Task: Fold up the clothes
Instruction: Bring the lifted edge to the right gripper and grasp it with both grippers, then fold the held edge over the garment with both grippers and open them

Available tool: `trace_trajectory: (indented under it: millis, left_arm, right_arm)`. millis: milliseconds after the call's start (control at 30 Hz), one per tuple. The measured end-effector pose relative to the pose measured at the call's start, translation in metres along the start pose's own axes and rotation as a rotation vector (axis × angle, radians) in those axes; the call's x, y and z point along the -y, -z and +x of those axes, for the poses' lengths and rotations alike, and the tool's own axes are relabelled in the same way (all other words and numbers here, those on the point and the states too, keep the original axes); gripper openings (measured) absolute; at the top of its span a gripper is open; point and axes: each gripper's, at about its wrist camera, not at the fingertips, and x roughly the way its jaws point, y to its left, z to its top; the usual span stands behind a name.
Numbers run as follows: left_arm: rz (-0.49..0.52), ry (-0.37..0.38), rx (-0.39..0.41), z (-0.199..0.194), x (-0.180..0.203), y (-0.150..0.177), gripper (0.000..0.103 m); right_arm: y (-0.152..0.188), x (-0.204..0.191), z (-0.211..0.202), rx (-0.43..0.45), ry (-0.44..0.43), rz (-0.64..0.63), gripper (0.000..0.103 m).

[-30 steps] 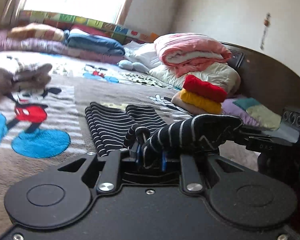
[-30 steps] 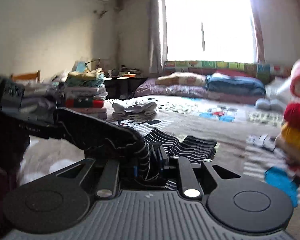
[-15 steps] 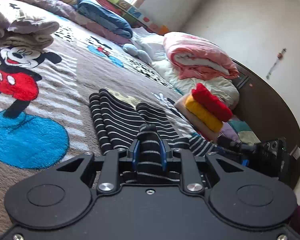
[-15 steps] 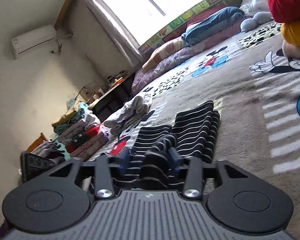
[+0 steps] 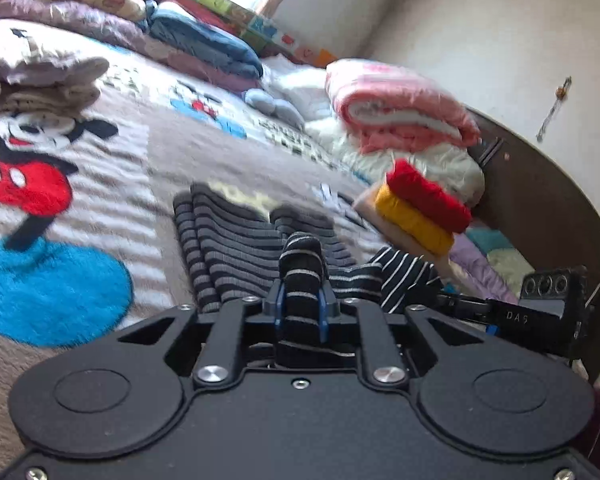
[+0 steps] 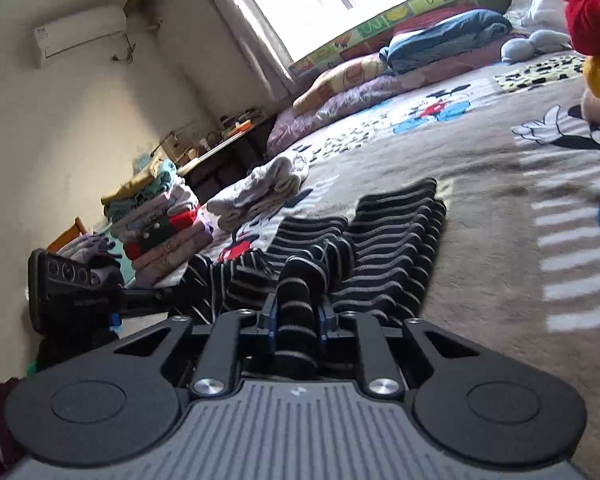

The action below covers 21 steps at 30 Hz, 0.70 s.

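A black garment with thin white stripes [image 5: 236,240] lies on the Mickey Mouse blanket [image 5: 100,184], two ribbed ends stretched away from me. My left gripper [image 5: 302,300] is shut on a bunched near edge of it. My right gripper [image 6: 298,312] is shut on another bunched part of the same garment [image 6: 388,240]. The garment's near edge hangs slack between the two grippers. Each gripper shows in the other's view, the right one [image 5: 540,312] at the far right, the left one [image 6: 76,288] at the far left.
A red and yellow folded stack [image 5: 420,208] sits right of the garment, with a pink quilt [image 5: 396,116] behind. Folded pale clothes [image 5: 36,80] lie at the left. A tall pile of folded clothes [image 6: 156,216] stands off the bed. Pillows line the window.
Both grippers have come down from a raised hold to just above the blanket, still gripping the striped garment. The stretch of cloth between them has gone from taut to slack.
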Motion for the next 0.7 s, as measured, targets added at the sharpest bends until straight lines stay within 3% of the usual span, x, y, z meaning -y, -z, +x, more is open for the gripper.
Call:
trace_trajectory:
  millis: [133,267,700]
  left_arm:
    - [-0.052,0.075,0.121,-0.011,-0.006,-0.017,0.012]
    - [-0.077,0.086,0.158,0.006,-0.013,-0.034,0.012]
    - [-0.21,0.069,0.149,0.054,-0.061,-0.047,0.012]
  right_arm:
    - [-0.014,-0.006,-0.009,0.126,-0.012,-0.033,0.017]
    - [-0.033,-0.006,-0.012,0.205,-0.022,-0.059,0.017]
    - [-0.069,0.048,0.043,0.193,-0.032,0.012,0.017]
